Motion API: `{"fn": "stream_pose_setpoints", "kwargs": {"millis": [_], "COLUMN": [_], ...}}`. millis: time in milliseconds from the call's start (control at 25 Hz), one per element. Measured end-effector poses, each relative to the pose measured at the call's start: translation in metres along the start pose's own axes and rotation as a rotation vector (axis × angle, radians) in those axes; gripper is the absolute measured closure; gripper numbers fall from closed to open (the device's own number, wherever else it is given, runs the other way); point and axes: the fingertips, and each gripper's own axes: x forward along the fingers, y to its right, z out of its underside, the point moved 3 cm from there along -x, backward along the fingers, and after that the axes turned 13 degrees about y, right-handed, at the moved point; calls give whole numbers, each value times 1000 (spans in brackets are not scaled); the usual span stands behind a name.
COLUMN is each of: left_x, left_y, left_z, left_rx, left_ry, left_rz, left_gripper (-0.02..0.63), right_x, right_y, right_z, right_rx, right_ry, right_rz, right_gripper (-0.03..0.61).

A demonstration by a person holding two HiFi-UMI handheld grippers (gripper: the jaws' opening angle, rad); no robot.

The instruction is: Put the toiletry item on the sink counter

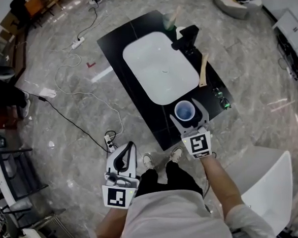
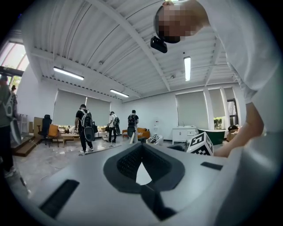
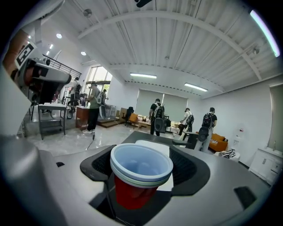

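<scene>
Grey marbled floor (image 1: 63,110), white cable (image 1: 89,94) trailing across it. Black sink counter (image 1: 156,122) sits diagonally in the head view, with a white basin (image 1: 160,66) sunk into it. The basin looks empty.

Black faucet (image 1: 187,38) at the far end of the basin. A wooden-handled tool (image 1: 204,70) lies flat on the counter along the basin's right side, long axis running near to far. A greenish item at the far corner is too small to identify.

Cup stack (image 1: 184,112): nested cups, blue on top, a pale green rim under it, red at the bottom. It stands upright, long axis vertical and mouth up. The blue inside shows nothing in it. It is over the near right corner of the counter, just beside the basin's near end. The red base is down at the black surface; I cannot tell if it touches.

Right gripper (image 1: 188,113): jaws wide apart, one on each side of the stack and closed against its walls. It reaches forward over the counter edge.

Left gripper (image 1: 128,149): jaws together at the tips, nothing between them. It hangs low at the person's left side over the floor, well apart from the counter.
</scene>
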Motion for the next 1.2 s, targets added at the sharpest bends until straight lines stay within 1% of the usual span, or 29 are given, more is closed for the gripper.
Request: {"fn": "stream_pose_setpoints", "kwargs": {"millis": [160, 320, 560, 680, 880, 1040, 1200], "left_x": [-2, -1, -8, -11, -15, -13, -16], "left_y": [2, 5, 4, 0, 1, -2, 0], "left_z": [7, 14, 23, 24, 34, 39, 41], "left_rx": [-5, -14, -8, 5, -8, -14, -17], "left_ry": [-7, -17, -60, -65, -88, -91, -114], "left_rz": [-11, -13, -22, -30, -31, -46, -46], "left_gripper": [611, 611, 611, 611, 611, 611, 611], "right_x": [6, 9, 16, 23, 25, 30, 31], "right_y": [-3, -1, -2, -3, 1, 8, 9], "right_z": [20, 30, 51, 58, 70, 75, 81], "right_rx": [7, 22, -2, 14, 19, 33, 41], "right_ry": [-21, -27, -52, -46, -60, -58, -57], "right_rz": [-11, 2, 2, 5, 8, 35, 45], "right_gripper": [212, 212, 212, 212, 212, 212, 212]}}
